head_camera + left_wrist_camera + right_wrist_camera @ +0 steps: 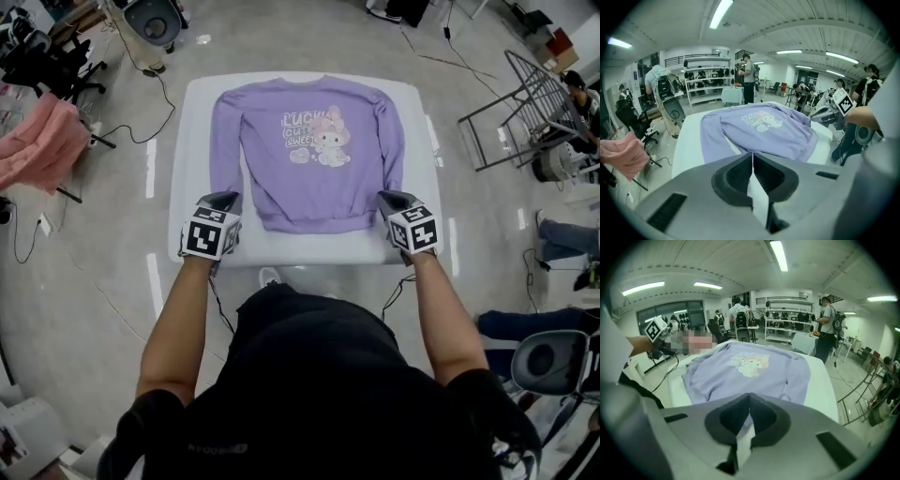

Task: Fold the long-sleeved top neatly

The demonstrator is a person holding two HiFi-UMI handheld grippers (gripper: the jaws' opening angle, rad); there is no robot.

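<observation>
Purple long-sleeved top (281,178): white chest lettering (302,129), three lines, reads roughly "LUCK… / CUTE / SWEET"; end of first line unclear. No other text legible.

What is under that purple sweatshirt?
The purple sweatshirt lies flat, print up, on a white table, whose surface shows on either side of it. The part beneath the cloth is covered, so anything there cannot be seen.
</observation>
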